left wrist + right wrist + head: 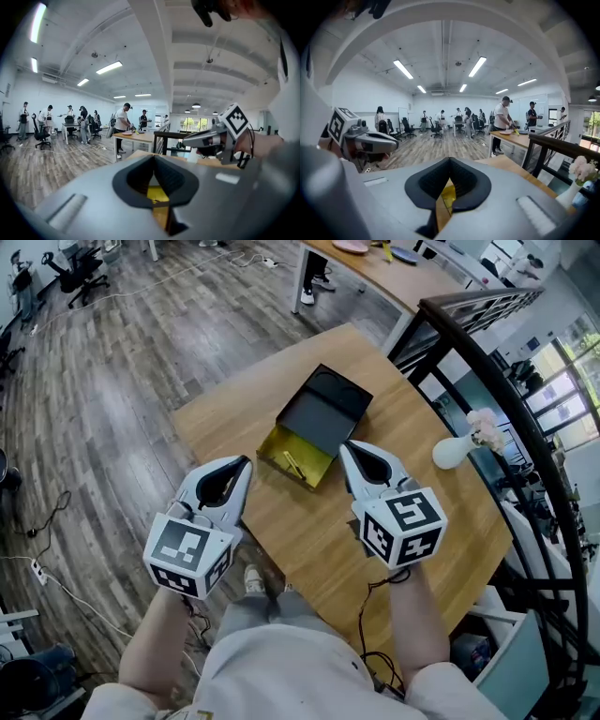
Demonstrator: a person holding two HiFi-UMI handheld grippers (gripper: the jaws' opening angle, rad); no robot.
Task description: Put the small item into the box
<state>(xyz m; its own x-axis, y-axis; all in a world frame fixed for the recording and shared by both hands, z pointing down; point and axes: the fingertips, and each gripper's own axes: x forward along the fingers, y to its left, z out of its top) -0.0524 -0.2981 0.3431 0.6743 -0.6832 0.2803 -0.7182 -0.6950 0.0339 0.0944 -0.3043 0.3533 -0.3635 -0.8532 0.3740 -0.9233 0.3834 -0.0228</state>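
Observation:
An open box sits mid-table in the head view, with a yellow base (278,448) and a black lid (324,407) lying flat behind it. A small thin item (296,466) lies inside the yellow base. My left gripper (246,462) hovers just left of the base, jaws shut and holding nothing. My right gripper (345,446) hovers just right of it, also shut and holding nothing. In the left gripper view the jaws of my left gripper (153,157) meet, with yellow showing below. The right gripper view shows my right gripper (450,160) the same way.
The box rests on a wooden table (309,531) whose edges lie close on all sides. A white vase with pale flowers (457,450) stands at the table's right, against a black railing (487,362). Behind are people, desks and office chairs on a wood floor.

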